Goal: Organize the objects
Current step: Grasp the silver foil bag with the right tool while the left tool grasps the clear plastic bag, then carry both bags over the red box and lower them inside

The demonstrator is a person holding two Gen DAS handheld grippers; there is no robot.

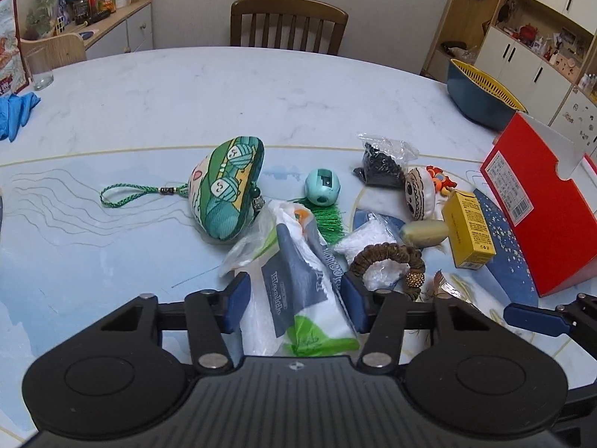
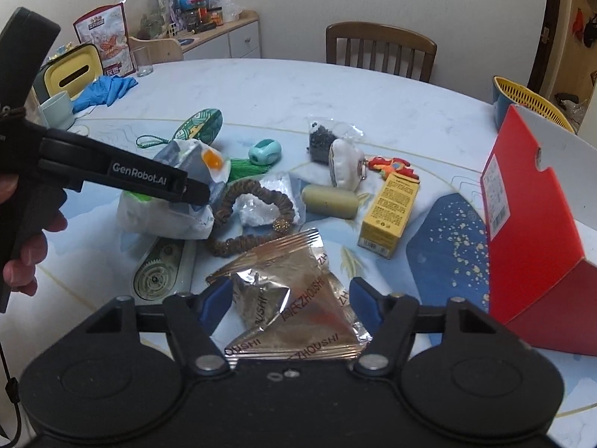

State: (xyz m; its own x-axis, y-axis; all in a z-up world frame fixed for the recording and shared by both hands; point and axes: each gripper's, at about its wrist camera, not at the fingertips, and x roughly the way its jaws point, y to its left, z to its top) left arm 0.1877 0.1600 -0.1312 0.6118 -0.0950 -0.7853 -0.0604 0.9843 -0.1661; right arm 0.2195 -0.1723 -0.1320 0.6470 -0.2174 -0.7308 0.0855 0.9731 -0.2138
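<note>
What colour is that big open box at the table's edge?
The box is bright red outside with a white flap, clearest in the right wrist view.

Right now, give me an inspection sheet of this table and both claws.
Surface: pale marbled table under a blue patterned mat.
Job's things: white plastic packet; silver foil packet; open red box.
Clutter: green pouch, teal ball, yellow carton, brown scrunchie.
Claws: left claw pads press the white packet; right claw straddles the foil packet, contact unclear.
Cables: thin black cord at the right view's left edge.
Surroundings: wooden chair, cabinets, blue basin.
</note>
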